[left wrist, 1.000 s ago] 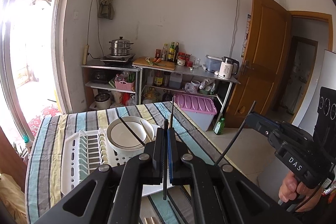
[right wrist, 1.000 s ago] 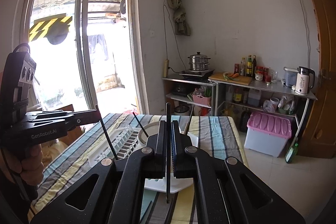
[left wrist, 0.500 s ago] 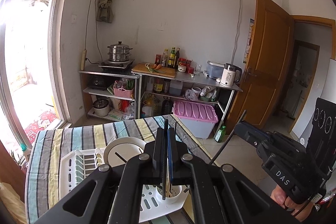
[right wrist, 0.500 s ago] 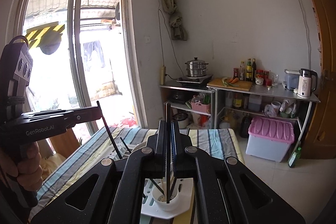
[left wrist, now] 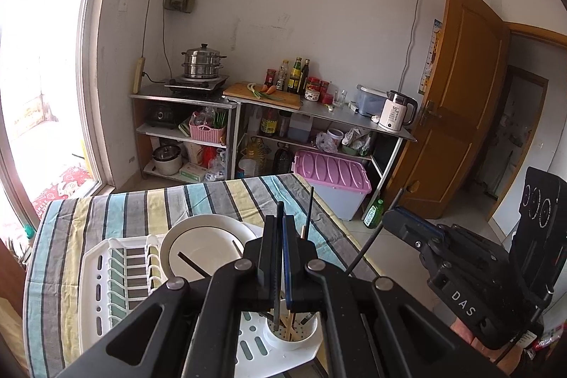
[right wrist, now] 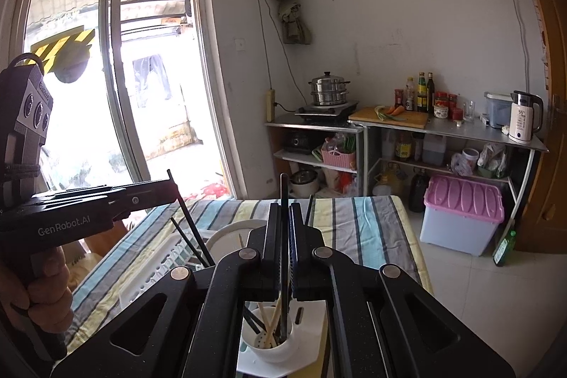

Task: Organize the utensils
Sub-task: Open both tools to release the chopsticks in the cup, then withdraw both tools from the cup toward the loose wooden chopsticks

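My left gripper (left wrist: 280,222) is shut on a black chopstick (left wrist: 278,271), held upright with its lower end inside the white utensil cup (left wrist: 294,337) of the white dish rack (left wrist: 106,278). My right gripper (right wrist: 284,211) is shut on another black chopstick (right wrist: 283,257), its lower end in the same cup (right wrist: 269,348). The cup also holds light wooden chopsticks (right wrist: 273,325) and black ones. A white bowl (left wrist: 209,247) sits in the rack. Each gripper shows in the other's view, the left (right wrist: 170,193) and the right (left wrist: 393,218).
The rack stands on a table with a striped cloth (left wrist: 141,204). Behind the table are metal shelves (left wrist: 269,116) with a steamer pot, bottles and a kettle, a pink-lidded bin (left wrist: 331,179) and a wooden door (left wrist: 457,101). A glass door (right wrist: 106,77) is at the left.
Both grippers have moved down over the utensil cup. The two held chopsticks now have their lower ends inside the cup. The bowl and rack have not moved.
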### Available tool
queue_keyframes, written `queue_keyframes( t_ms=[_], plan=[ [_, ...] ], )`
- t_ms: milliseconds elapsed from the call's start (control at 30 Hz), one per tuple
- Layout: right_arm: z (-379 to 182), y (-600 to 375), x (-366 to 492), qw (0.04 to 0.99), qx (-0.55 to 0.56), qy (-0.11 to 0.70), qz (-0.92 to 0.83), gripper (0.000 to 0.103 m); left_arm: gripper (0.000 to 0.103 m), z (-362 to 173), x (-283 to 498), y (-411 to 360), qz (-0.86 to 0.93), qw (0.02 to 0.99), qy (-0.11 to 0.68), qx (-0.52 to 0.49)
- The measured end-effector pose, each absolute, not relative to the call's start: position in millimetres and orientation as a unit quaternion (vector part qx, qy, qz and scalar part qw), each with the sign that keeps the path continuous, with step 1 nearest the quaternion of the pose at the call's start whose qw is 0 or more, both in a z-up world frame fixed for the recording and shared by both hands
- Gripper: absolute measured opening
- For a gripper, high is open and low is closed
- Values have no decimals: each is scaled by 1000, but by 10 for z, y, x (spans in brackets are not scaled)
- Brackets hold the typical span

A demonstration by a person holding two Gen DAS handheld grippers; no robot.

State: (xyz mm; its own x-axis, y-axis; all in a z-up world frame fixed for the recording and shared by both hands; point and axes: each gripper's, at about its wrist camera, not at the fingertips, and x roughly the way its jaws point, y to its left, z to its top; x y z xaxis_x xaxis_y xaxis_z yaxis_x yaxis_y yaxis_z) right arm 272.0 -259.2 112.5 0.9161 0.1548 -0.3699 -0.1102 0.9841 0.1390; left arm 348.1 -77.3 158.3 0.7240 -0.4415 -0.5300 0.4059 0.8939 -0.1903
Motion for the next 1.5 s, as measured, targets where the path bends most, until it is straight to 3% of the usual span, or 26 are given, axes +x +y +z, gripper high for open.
queue_keyframes(
  t_ms=[400, 867, 1033, 1200, 1500],
  plan=[
    [947, -2667, 2830, 972, 65, 219, 57, 4, 2, 1206, 3718, -586, -198, 922, 330, -45],
    [938, -2695, 2849, 969, 61, 236, 46, 5, 3, 1159, 3671, -497, -185, 924, 330, -50],
    [944, -2727, 2795, 969, 63, 234, 43, 11, 6, 1148, 3585, -436, -183, 926, 326, -56],
    [955, -2777, 2739, 969, 67, 233, 41, 13, 16, 1155, 3475, -359, -181, 928, 319, -63],
    [962, -2819, 2618, 970, 70, 230, 37, 14, 17, 1148, 3176, -260, -185, 931, 307, -63]
  ],
)
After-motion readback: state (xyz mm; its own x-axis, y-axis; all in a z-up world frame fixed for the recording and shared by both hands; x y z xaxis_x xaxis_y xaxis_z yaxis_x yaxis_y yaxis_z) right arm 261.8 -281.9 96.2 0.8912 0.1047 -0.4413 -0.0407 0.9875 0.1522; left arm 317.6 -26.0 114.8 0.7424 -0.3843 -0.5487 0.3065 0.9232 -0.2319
